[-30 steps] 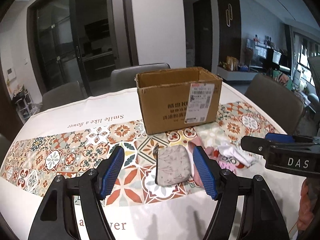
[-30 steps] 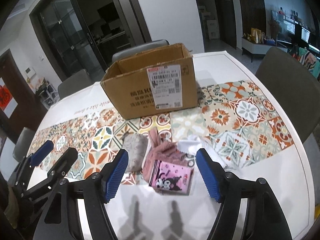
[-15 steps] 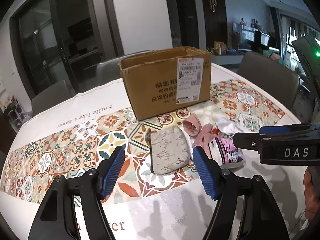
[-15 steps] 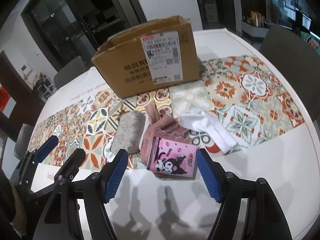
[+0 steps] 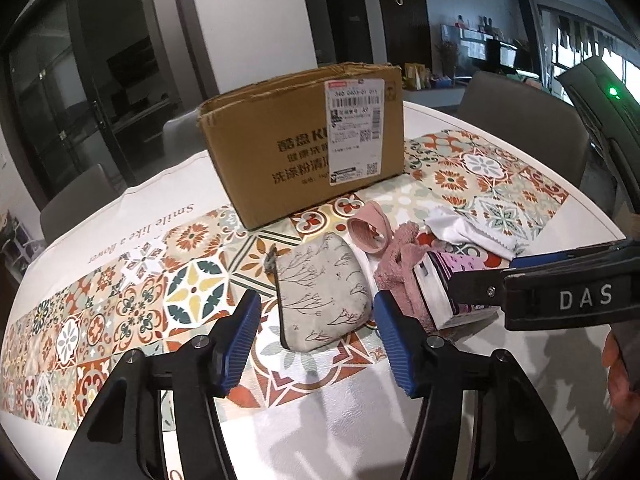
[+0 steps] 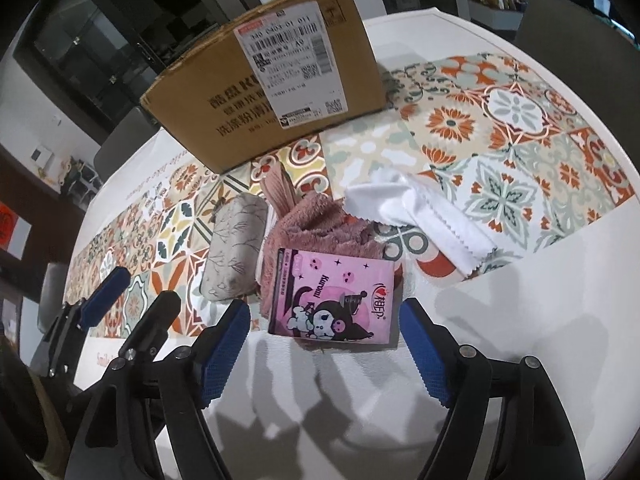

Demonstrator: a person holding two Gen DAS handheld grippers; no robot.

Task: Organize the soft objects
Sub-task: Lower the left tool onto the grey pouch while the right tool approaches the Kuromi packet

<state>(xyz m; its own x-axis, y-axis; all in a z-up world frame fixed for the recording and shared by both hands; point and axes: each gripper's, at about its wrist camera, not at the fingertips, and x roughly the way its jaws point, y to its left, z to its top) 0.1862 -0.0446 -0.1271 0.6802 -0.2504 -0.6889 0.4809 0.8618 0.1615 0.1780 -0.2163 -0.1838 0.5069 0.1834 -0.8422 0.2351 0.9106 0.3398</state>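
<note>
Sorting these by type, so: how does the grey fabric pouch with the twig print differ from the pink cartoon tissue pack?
The grey twig-print fabric pouch is matte cloth with a zipper along one edge; the pink cartoon tissue pack is glossy printed wrap. The pouch is rounded and lies directly on the patterned tablecloth; the pack is boxy and rests partly on a fluffy pink towel. The open left gripper frames the pouch, the open right gripper the pack. Both lie ungripped.

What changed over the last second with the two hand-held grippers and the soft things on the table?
Both moved closer to the pile. The left hand-held gripper now straddles the grey pouch; the right hand-held gripper closed in on the pink tissue pack. Both stay open, nothing gripped. Cardboard box, pink towel and white cloth lie unmoved.
</note>
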